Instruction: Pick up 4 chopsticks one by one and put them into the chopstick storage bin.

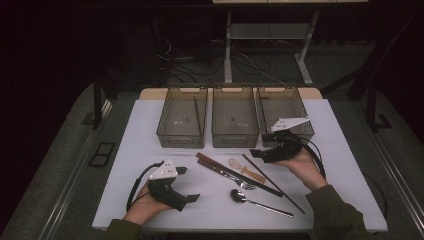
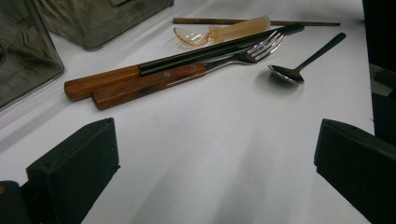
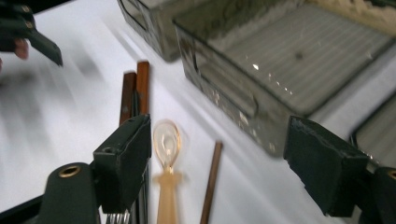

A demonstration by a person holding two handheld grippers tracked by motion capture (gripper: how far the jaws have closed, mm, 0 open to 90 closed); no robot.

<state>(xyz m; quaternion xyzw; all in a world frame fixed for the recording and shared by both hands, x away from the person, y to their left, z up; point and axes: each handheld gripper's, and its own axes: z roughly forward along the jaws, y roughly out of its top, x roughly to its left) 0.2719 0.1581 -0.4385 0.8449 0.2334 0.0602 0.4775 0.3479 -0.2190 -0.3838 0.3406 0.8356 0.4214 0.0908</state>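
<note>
Cutlery lies in the middle of the white table (image 1: pixel 150 150): a wooden-handled fork (image 1: pixel 227 176) beside a wooden-handled piece with a long black blade (image 2: pixel 219 46), a translucent amber spoon (image 1: pixel 246 170), a thin brown stick (image 1: pixel 272 182) and a metal spoon (image 1: pixel 260 201). My left gripper (image 1: pixel 187 184) rests near the front left, open, its jaws (image 2: pixel 215 172) wide apart over bare table with the fork (image 2: pixel 154 81) ahead. My right gripper (image 1: pixel 256 155) hovers just right of the cutlery, pointing left, open. The amber spoon (image 3: pixel 167 140) and the stick (image 3: pixel 212 177) lie below and between its jaws (image 3: pixel 224 168), apart from the pads.
Three smoky see-through bins stand side by side at the back: left (image 1: pixel 182 117), middle (image 1: pixel 235 117) and right (image 1: pixel 282 107). The right hand is close in front of the right bin. Bare table lies around the left gripper and along the front edge.
</note>
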